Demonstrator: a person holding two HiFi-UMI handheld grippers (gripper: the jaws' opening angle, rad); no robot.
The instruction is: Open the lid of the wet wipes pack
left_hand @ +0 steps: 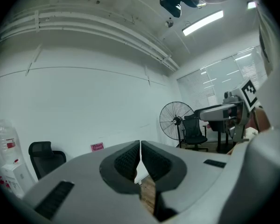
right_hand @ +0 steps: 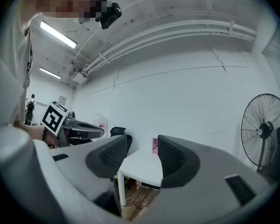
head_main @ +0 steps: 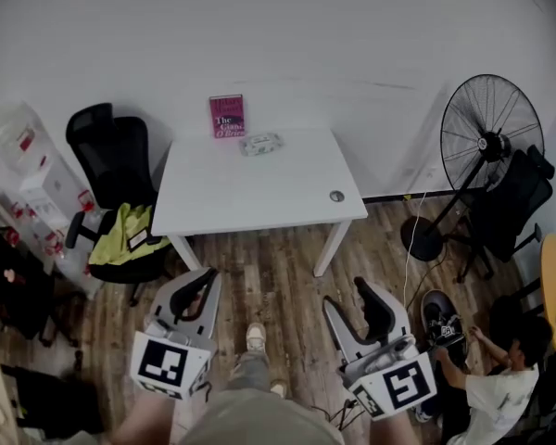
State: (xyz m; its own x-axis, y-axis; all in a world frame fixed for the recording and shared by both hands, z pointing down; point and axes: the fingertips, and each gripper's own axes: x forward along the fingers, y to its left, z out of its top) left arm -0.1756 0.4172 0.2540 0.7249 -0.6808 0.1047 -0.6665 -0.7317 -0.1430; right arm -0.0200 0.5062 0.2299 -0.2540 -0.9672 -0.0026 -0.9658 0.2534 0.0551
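The wet wipes pack [head_main: 260, 144] lies flat near the far edge of the white table [head_main: 259, 197], next to a pink book [head_main: 227, 116] that stands against the wall. Both grippers are held low and well short of the table, over the wooden floor. The left gripper [head_main: 196, 281] [left_hand: 140, 146] is shut, its ribbed pads meeting with nothing between them. The right gripper [head_main: 345, 295] [right_hand: 142, 150] stands open and empty; the table [right_hand: 140, 164] and the book [right_hand: 155, 145] show through its gap. The pack's lid cannot be made out at this distance.
A black office chair [head_main: 111, 156] draped with a yellow garment [head_main: 125, 232] stands at the table's left. A floor fan [head_main: 489, 133] and another chair [head_main: 511, 202] are at the right. A person [head_main: 500, 387] crouches at lower right. A small round object [head_main: 336, 196] sits on the table's near right corner.
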